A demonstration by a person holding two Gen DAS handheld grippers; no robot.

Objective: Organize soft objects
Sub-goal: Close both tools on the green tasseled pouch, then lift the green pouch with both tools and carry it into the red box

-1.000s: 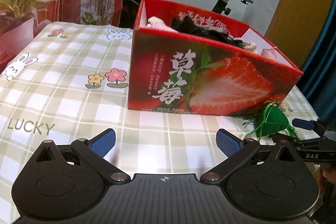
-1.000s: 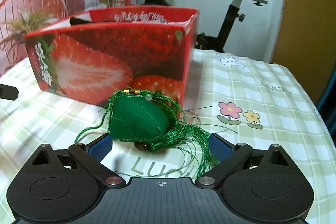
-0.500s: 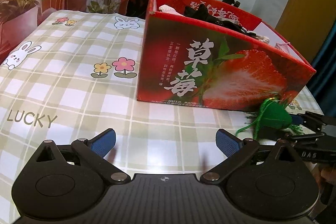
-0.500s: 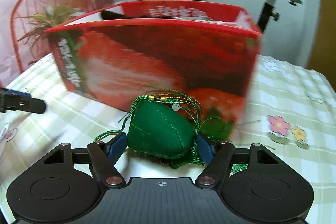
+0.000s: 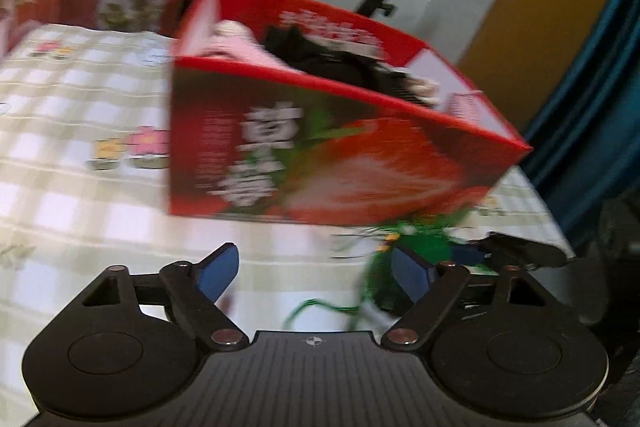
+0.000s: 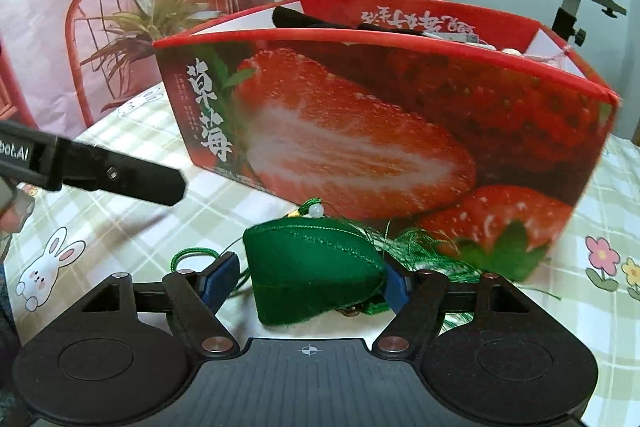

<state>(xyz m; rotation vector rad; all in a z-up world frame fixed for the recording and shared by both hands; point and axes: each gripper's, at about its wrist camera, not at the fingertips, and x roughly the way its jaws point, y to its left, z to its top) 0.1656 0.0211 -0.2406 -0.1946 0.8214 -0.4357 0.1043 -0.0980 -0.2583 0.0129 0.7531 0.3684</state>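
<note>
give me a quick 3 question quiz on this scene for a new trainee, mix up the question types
1. True or false: the green stuffed pouch is already inside the strawberry box.
2. Which gripper has nothing between its fingers?
A. left gripper
B. right gripper
3. Fill in: the pouch sits in front of the box, above the checked ____.

Key:
1. False. It is outside the box, between the right gripper's fingers.
2. A. Its jaws are spread with nothing between them.
3. Tablecloth.
</note>
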